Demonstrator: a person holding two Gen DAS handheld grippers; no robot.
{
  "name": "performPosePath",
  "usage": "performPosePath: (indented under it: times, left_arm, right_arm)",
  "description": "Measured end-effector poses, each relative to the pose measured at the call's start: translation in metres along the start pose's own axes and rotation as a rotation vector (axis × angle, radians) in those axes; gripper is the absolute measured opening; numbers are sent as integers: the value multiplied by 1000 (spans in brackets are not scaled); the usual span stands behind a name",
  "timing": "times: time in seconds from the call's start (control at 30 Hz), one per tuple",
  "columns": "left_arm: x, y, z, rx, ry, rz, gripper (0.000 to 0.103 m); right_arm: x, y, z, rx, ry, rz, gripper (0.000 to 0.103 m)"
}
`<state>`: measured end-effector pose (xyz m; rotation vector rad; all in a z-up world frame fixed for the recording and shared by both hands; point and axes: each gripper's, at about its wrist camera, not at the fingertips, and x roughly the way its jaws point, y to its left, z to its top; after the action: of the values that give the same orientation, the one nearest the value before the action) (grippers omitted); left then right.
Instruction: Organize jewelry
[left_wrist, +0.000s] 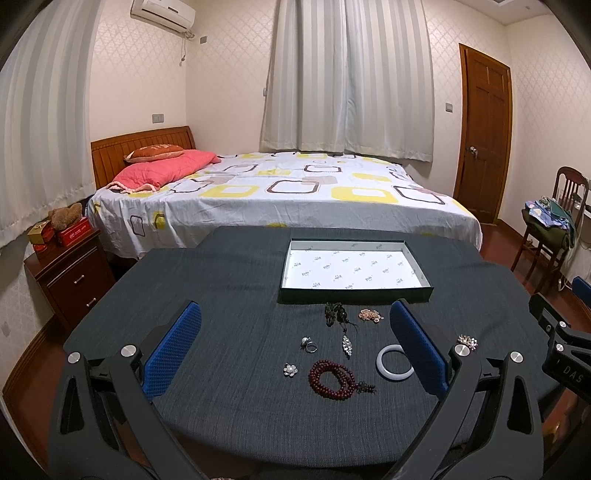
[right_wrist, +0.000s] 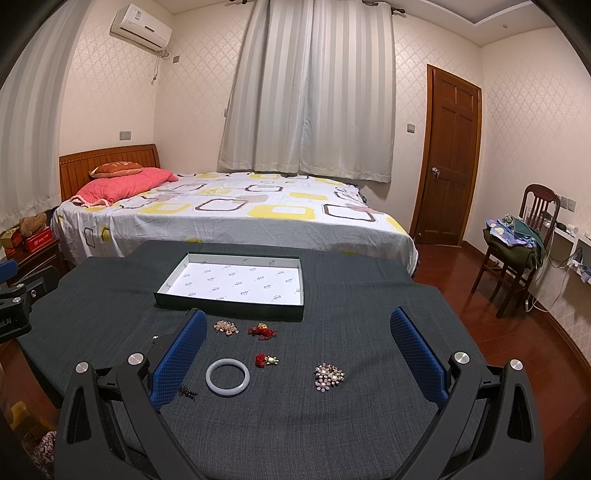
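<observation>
A shallow dark box with a white lining (left_wrist: 417, 264) (right_wrist: 177, 273) stands empty at the far side of the dark cloth table (left_wrist: 229, 295). In front of it lie loose pieces: a red bead bracelet (left_wrist: 332, 378), a white bangle (left_wrist: 394, 362) (right_wrist: 227, 376), a pearl ring (left_wrist: 309, 344), a pearl flower (left_wrist: 290, 369), a silver leaf brooch (left_wrist: 346, 345), a black tassel piece (left_wrist: 337, 313), a pink brooch (left_wrist: 370, 315) (right_wrist: 226, 326), a pearl flower brooch (right_wrist: 328, 376) (left_wrist: 467, 340), two red-cord charms (right_wrist: 263, 331) (right_wrist: 266, 360). My left gripper (left_wrist: 295, 343) and right gripper (right_wrist: 297, 350) are open, empty, above the table.
A bed (left_wrist: 280, 192) stands behind the table. A nightstand with boxes (left_wrist: 70, 273) is at the left. A wooden door (right_wrist: 450, 158) and a chair with clothes (right_wrist: 517, 240) are at the right, on a wood floor.
</observation>
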<state>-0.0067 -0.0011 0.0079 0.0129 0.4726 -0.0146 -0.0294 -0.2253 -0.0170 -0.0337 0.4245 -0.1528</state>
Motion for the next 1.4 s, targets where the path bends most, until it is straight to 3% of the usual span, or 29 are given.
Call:
performPosePath:
  times: [0.67,0.87,1.0,1.17,1.33,1.4]
  left_arm:
    - [1,-1,-1,3,1,1,100]
    - [15,10,-16,-17,16,10,100]
    - [46,23,-35,-37,72,10,100]
    - [91,31,-66,-32,167,19,100]
    - [133,37,-94,-36,273,19,85]
    - [149,39,-104,-42,312,18,83]
  right_arm:
    - [1,1,-1,0,-1,-2,97]
    - [13,2,-14,9,10,12,97]
    - [34,0,-34,16,23,14,97]
    - [70,-4,-67,17,100,9,97]
    - [104,-6,-96,15,203,14,97]
    - [111,-7,-102,13,227,14,97]
